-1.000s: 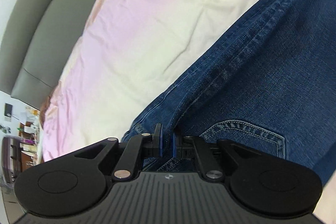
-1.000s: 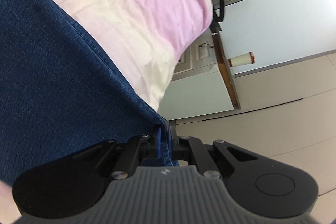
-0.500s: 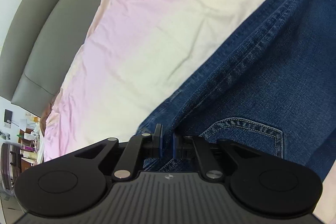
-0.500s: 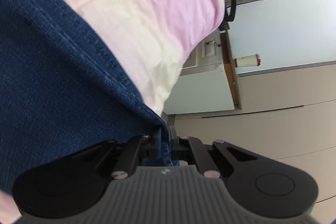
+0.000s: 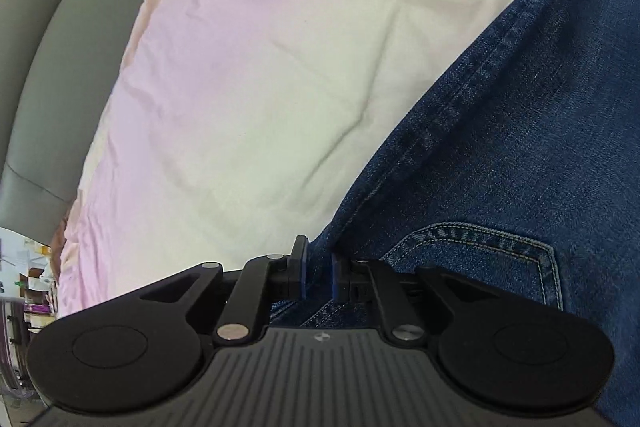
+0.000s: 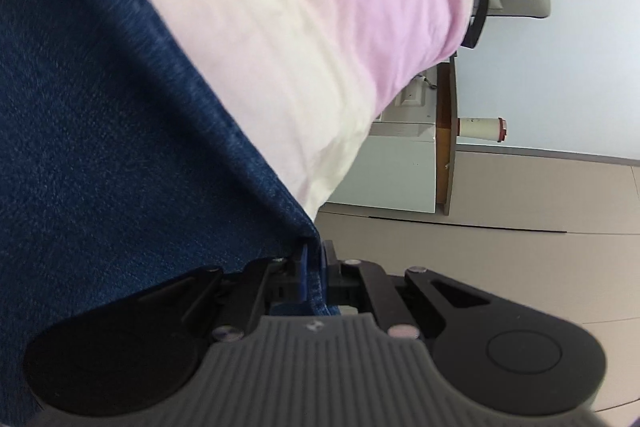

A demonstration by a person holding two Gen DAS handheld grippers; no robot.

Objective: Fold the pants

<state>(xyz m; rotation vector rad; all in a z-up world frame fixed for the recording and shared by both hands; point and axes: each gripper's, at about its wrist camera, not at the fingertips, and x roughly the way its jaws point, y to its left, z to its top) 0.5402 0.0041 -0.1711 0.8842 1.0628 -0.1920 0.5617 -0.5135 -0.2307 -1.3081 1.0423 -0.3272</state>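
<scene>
Status of the fold, as I read it from both wrist views.

Left gripper (image 5: pixel 318 273): the fingers (image 5: pixel 300 267) are drawn in to a narrow gap with denim bunched between them. I hold the jeans (image 5: pixel 520 131) near the waist end, just beside the stitched back pocket (image 5: pixel 480 247), with a double-stitched seam (image 5: pixel 472 75) running away from the grip.

Right gripper (image 6: pixel 314 273): its fingers are nearly together, pinching a corner edge of the same jeans (image 6: pixel 100 131). The denim fans out from that corner to the left of the view, pulled fairly taut.

Location: the jeans are over the bed, above a pink-and-cream sheet (image 5: pixel 260 67), with a grey headboard (image 5: pixel 48 39) behind. In the right view the bed edge shows, with a white bedside cabinet (image 6: pixel 396 167) and bare floor (image 6: pixel 500 227) beyond.

Progress, in my judgement: both edges are secured and the garment appears raised and spread between the two grips, so a fold is in hand. I see no finished crease or stacked layers. This right view is somewhat blurred, so I cannot tell whether the pinched corner is one layer or two. What remains: carry the held edge across, lay it down squarely, release, and smooth.
</scene>
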